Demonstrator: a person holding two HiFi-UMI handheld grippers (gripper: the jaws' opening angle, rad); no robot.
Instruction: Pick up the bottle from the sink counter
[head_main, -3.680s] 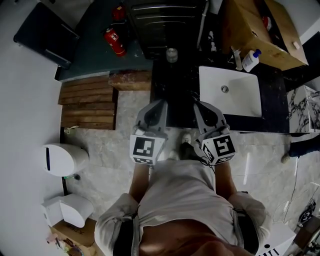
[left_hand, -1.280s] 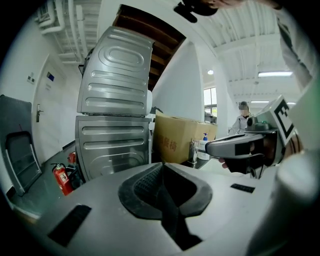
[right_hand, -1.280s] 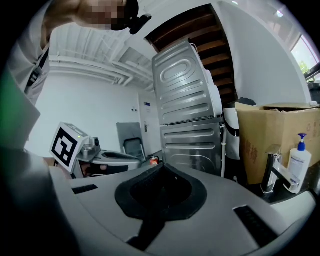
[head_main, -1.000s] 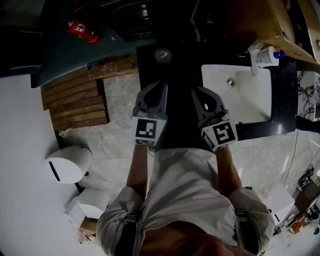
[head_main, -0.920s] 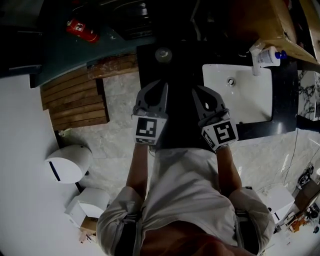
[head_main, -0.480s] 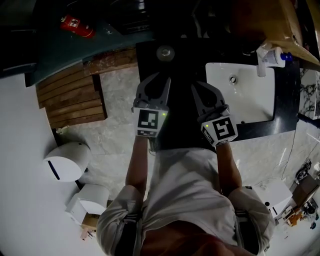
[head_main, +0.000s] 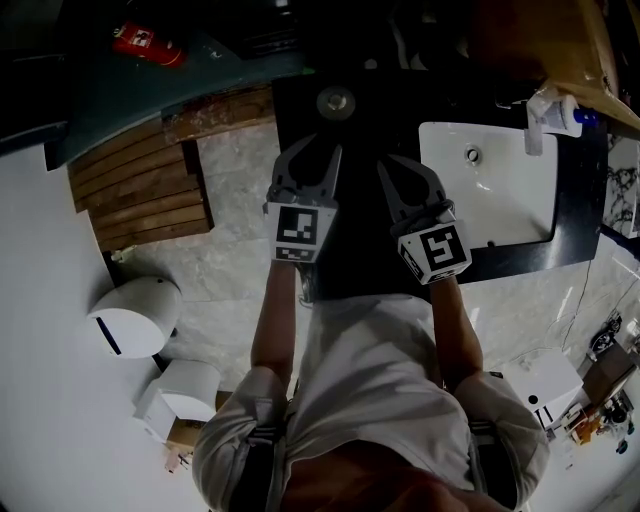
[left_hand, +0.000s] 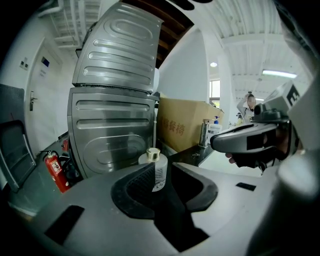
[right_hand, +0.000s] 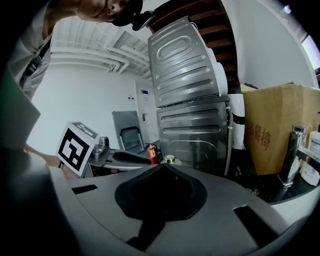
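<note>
Opening L claw, nothing betw jaws, faces gold-capped bottle, label unreadable; R claw clenched empty.

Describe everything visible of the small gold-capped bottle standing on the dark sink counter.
The bottle is small and squat, with a clear or frosted body that looks like glass, faint print on its side and a round gold-coloured cap. It stands upright, capped, on the dark counter, left of the white sink in the head view. Only the counter touches it. The left gripper, jaws opening with nothing between them, points at it from a gap away.
</note>
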